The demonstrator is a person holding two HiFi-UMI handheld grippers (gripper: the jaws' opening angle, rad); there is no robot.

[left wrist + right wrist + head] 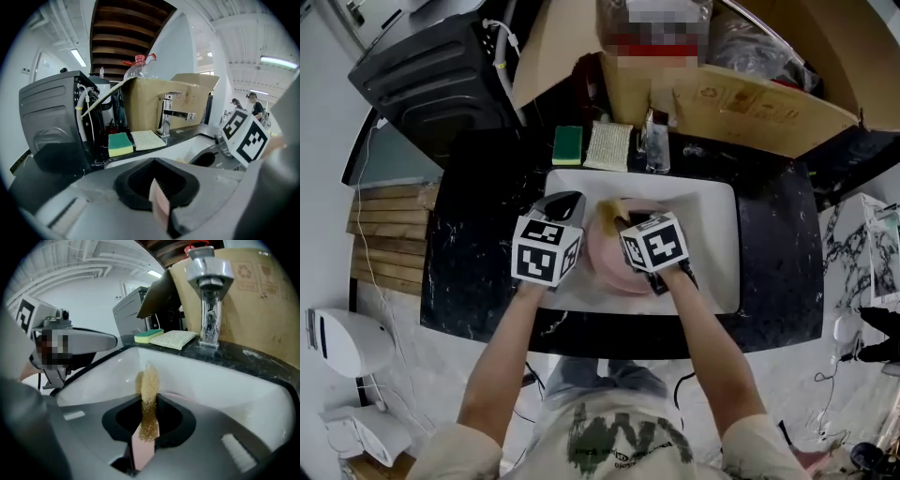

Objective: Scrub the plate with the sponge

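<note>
Pink plate (602,258) is held inside the white sink (712,239), left of the sink's centre. Its left rim is gripped by the left gripper (570,202), and a thin pink edge is seen pinched between the closed jaws in the left gripper view. A tan scouring sponge (607,212) is clamped in the right gripper (621,223) and is touching the plate near its back rim. A green-and-yellow sponge (567,144), a woven pad (608,145) and a chrome faucet (655,141) are noted on the black marble countertop (478,234) along the sink's back edge. A cardboard box (750,103) is recorded behind them.
</note>
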